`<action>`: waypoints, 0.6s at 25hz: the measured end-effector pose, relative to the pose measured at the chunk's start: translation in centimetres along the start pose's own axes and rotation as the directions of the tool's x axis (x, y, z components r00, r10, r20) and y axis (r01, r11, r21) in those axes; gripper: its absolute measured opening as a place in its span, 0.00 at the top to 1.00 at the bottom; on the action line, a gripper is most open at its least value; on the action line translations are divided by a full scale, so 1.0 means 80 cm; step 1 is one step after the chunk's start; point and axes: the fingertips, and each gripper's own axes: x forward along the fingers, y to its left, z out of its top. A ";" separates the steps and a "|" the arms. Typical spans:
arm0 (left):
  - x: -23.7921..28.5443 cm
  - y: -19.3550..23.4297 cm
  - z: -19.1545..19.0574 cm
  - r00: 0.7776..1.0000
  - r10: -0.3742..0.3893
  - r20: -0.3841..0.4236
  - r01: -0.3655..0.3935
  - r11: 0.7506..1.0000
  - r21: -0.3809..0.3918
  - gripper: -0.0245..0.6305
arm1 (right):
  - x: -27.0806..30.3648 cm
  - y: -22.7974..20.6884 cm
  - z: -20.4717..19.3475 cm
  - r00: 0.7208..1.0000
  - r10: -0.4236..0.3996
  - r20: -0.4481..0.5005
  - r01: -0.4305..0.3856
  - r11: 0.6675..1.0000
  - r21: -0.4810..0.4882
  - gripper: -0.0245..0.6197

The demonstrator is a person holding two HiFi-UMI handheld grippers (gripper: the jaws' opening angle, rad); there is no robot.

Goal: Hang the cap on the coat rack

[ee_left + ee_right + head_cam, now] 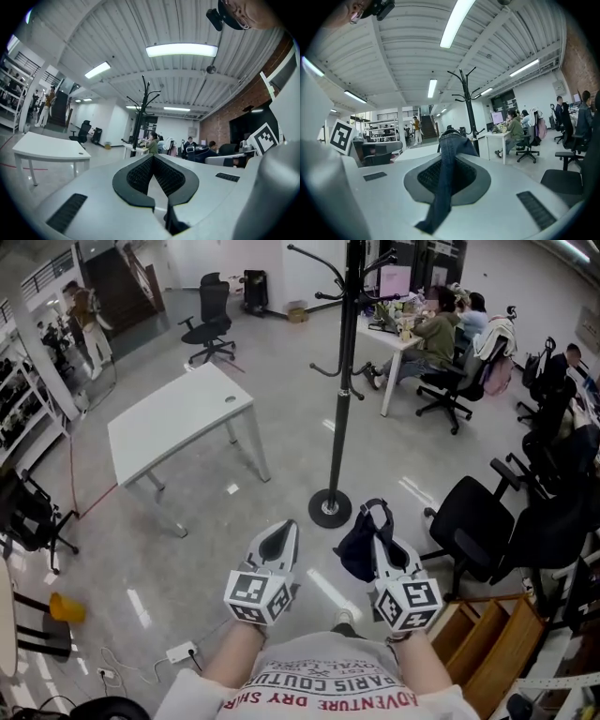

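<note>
Where right gripper jaws close, cap clamped between.

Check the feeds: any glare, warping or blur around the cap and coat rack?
Head view: fisheye bows the room's edges, light glares off the floor, but coat rack and cap are sharp. Left gripper view: dark round vignette, ceiling light blown out. Right gripper view: same vignette, cap crisp, coat rack clear.

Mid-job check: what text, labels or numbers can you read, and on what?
"PARIS COUTU": person's shirt, seen upside down, end hidden.
"ADVENTURE DRY SHIR": same shirt, end cut off.
Marker cubes: black-and-white patterns only, no words.
Monitor: too small to read.
</note>
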 end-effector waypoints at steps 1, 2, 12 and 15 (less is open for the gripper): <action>0.023 -0.008 0.001 1.000 0.003 0.004 -0.003 1.000 0.001 0.95 | 0.009 -0.020 0.005 1.000 0.010 -0.001 -0.010 1.000 -0.006 0.93; 0.046 -0.016 0.003 1.000 0.006 0.007 -0.006 1.000 0.003 0.95 | 0.017 -0.042 0.011 1.000 0.018 -0.002 -0.018 1.000 -0.012 0.93; 0.202 -0.043 0.016 0.998 0.058 0.014 -0.058 0.998 0.024 0.95 | 0.099 -0.186 0.063 0.996 0.088 0.008 -0.087 0.995 -0.051 0.93; 0.227 -0.028 0.013 0.997 0.082 0.002 -0.082 0.997 0.009 0.95 | 0.127 -0.202 0.071 0.995 0.104 -0.002 -0.104 0.993 -0.055 0.93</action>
